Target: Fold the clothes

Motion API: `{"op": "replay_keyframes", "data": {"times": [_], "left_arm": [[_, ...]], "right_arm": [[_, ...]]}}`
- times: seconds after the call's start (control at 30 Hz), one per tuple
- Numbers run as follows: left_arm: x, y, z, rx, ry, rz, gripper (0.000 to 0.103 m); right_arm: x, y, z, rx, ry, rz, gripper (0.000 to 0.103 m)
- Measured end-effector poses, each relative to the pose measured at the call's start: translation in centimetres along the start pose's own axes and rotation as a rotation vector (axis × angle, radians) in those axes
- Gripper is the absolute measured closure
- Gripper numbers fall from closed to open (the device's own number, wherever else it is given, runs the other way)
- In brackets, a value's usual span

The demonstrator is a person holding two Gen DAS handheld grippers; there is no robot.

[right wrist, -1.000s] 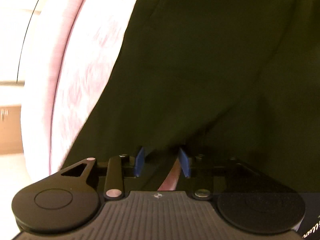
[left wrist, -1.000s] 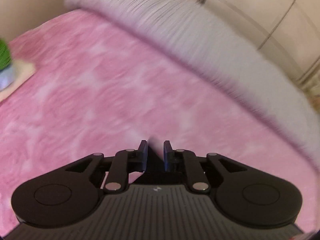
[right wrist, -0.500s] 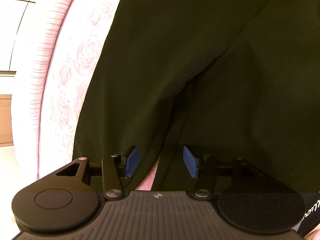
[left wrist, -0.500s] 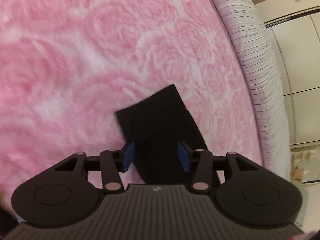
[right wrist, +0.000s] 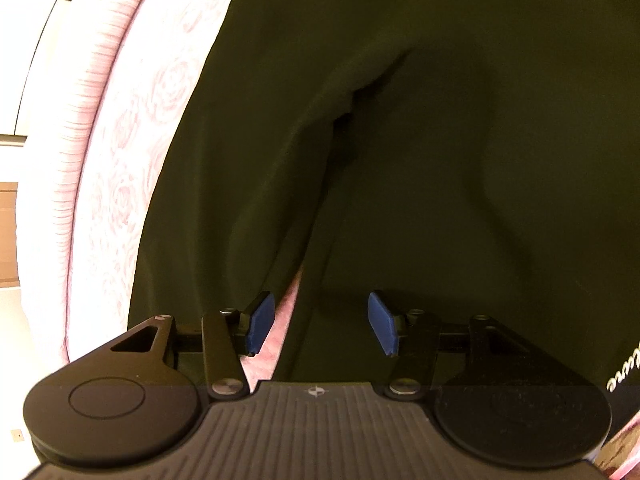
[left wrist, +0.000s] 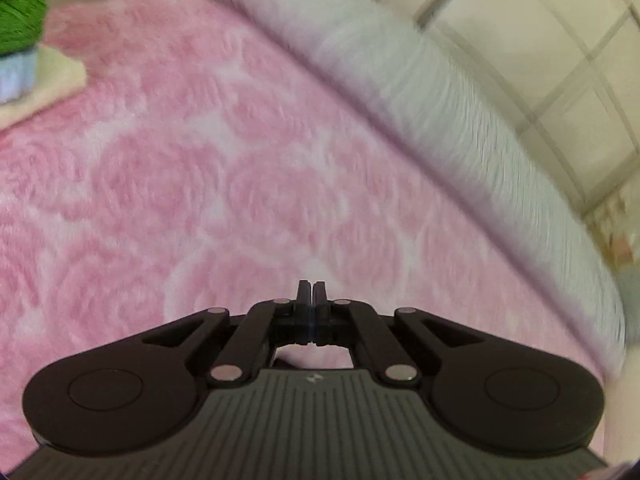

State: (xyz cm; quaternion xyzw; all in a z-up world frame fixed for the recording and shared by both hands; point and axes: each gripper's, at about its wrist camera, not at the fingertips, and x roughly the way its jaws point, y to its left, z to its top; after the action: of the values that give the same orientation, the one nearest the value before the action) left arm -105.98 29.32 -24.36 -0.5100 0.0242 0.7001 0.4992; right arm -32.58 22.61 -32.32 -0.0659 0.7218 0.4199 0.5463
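A black garment [right wrist: 400, 120] lies spread on the pink rose-patterned blanket [right wrist: 132, 160], filling most of the right wrist view. A narrow slit of pink shows between a sleeve or leg fold and the main body. My right gripper [right wrist: 322, 322] hovers just above that slit with its blue pads [right wrist: 260, 322] wide apart and nothing pinched. White lettering [right wrist: 624, 368] shows at the garment's right edge. In the blurred left wrist view my left gripper [left wrist: 311, 292] is shut, its fingers pressed together over bare blanket [left wrist: 200, 180], with no cloth visible between them.
A stack of folded clothes [left wrist: 20, 20], green over light blue over cream, sits at the far left of the bed. The striped mattress edge [left wrist: 440, 100] curves along the right, with pale wardrobe doors [left wrist: 540, 60] beyond. Floor shows left of the bed in the right wrist view.
Half a second ago a black piece of cloth lay between my left gripper's open jaws; now the jaws are shut and the view has swung onto bare blanket. My right gripper's jaws have widened slightly.
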Motion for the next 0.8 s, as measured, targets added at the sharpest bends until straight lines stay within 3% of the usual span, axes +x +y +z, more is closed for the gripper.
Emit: {"op": "replay_keyframes", "data": {"times": [0.03, 0.1, 0.17, 0.33, 0.57, 0.7, 0.8], "left_arm": [[-0.1, -0.2, -1.1, 0.009, 0.055, -0.005, 0.1], [-0.6, -0.3, -4.1, -0.011, 0.134, -0.021, 0.073], [-1.1, -0.2, -7.3, -0.053, 0.201, -0.039, 0.064], [-0.9, 1.6, -12.6, -0.187, 0.265, -0.023, 0.064], [0.6, 2.8, -11.3, -0.214, 0.184, -0.019, 0.066], [1.9, 3.6, -11.3, -0.26, 0.163, -0.056, 0.093], [1.2, 3.4, -10.6, -0.206, 0.126, -0.086, 0.1]], "right_arm": [[-0.2, -0.5, -0.3, 0.009, -0.007, -0.004, 0.046], [-0.5, -1.4, -0.8, 0.035, -0.011, -0.01, 0.046], [-0.9, -2.1, -1.3, 0.053, -0.01, -0.012, 0.044], [-2.0, -3.1, -1.8, 0.057, -0.02, -0.012, 0.042], [-2.1, -3.9, -2.1, 0.046, -0.017, -0.016, 0.039], [-1.6, -4.0, -2.1, 0.043, -0.002, -0.026, 0.039], [-1.7, -3.8, -1.8, 0.029, -0.005, -0.024, 0.039]]}}
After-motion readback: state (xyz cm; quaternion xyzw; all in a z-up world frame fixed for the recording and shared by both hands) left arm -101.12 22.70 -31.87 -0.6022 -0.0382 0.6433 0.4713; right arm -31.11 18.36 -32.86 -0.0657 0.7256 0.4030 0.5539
